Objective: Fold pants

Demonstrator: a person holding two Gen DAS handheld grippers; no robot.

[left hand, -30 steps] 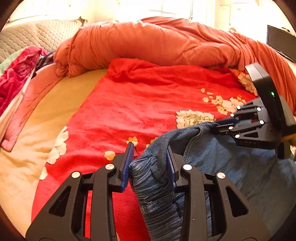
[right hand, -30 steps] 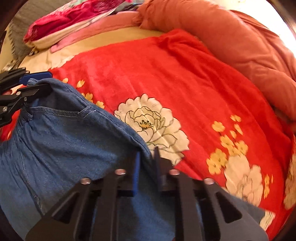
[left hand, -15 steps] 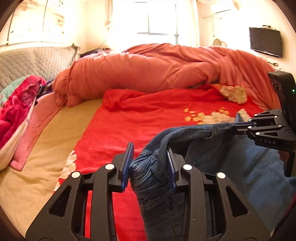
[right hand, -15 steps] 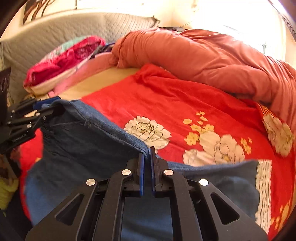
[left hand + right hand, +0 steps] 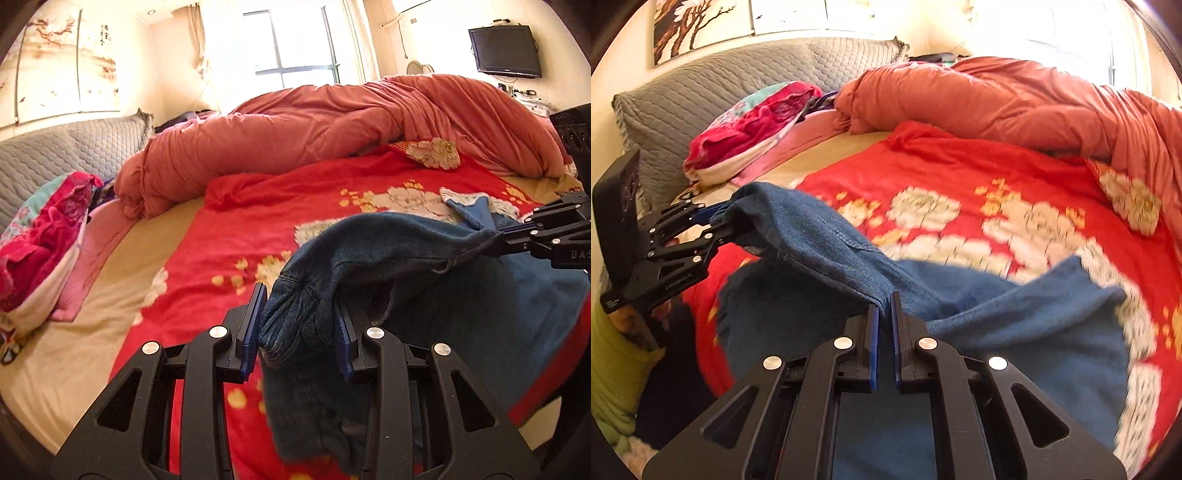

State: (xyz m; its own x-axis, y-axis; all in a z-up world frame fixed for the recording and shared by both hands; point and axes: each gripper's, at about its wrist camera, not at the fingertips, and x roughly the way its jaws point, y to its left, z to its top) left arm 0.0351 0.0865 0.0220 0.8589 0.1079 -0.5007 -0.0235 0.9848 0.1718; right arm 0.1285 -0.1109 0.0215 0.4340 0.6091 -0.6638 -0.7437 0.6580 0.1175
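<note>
The blue denim pants [image 5: 454, 310] hang stretched between my two grippers above the red floral blanket [image 5: 266, 229]. My left gripper [image 5: 299, 325] is shut on a bunched end of the waistband. My right gripper [image 5: 884, 321] is shut on the other end of the waistband, pads nearly together. In the right wrist view the pants [image 5: 827, 236] run from the left gripper [image 5: 716, 221] down to my fingers; the legs [image 5: 1034, 332] trail on the blanket. In the left wrist view the right gripper [image 5: 498, 236] pinches the cloth at the right edge.
A rolled orange duvet [image 5: 332, 122] lies across the far side of the bed. Pink and red bedding [image 5: 44, 236] is piled at the left by the grey quilted headboard [image 5: 713, 96]. A beige sheet [image 5: 92, 314] is bare at the left. A TV [image 5: 504, 51] hangs on the wall.
Both grippers have risen with the waistband, lifting the pants off the blanket. The views now tilt up to show the room and more of the legs trailing.
</note>
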